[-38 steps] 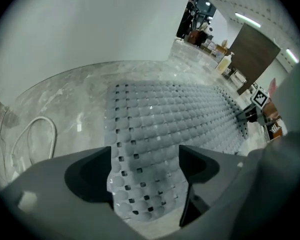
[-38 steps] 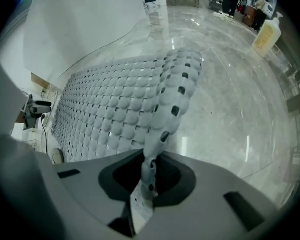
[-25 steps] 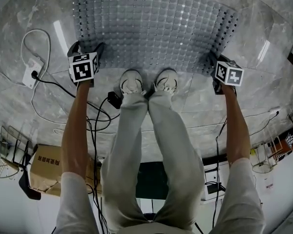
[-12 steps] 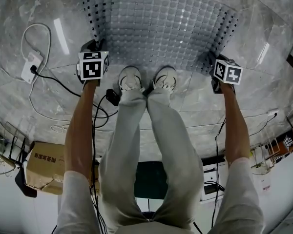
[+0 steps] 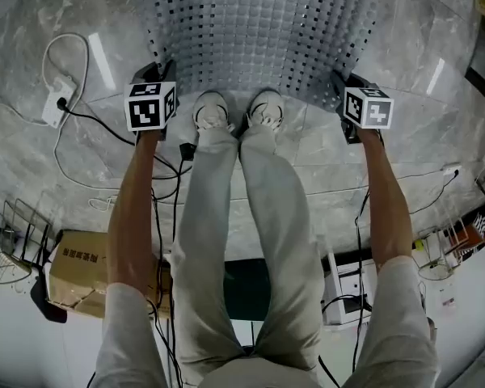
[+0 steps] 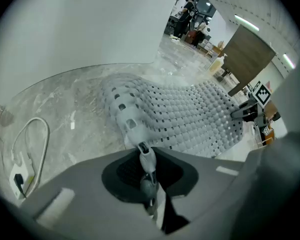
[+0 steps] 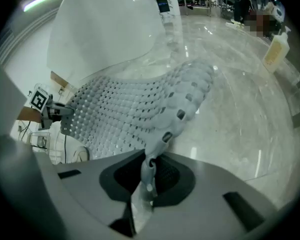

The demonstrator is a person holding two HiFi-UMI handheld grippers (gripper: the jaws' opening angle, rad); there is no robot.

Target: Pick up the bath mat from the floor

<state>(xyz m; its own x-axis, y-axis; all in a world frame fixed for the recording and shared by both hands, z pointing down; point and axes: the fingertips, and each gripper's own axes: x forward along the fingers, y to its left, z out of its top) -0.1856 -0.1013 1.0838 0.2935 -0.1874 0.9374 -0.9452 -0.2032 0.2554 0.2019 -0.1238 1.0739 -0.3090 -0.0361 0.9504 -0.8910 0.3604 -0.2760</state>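
Observation:
The bath mat (image 5: 259,23) is a grey, bubbled sheet full of square holes, lying on the marble floor ahead of the person's shoes (image 5: 212,111). My left gripper (image 5: 160,75) has just been closing and is shut on the mat's near left corner (image 6: 135,129); the edge runs between the jaws of this gripper (image 6: 146,171). My right gripper (image 5: 341,87) is shut on the near right corner (image 7: 162,134), pinched in its jaws (image 7: 149,176). Both near corners hang lifted off the floor, and the mat (image 7: 130,109) sags between them. Each gripper shows in the other's view.
A white power strip (image 5: 58,107) with looping cables lies on the floor at the left. Black cables (image 5: 166,180) trail behind the feet. A cardboard box (image 5: 77,277) and a wire rack (image 5: 12,233) stand at the lower left. A bottle (image 7: 276,51) stands on the floor far right.
Both grippers have risen with the mat's near corners, and the near edge has come off the floor and curled. The left gripper also shifted inward along the mat's edge.

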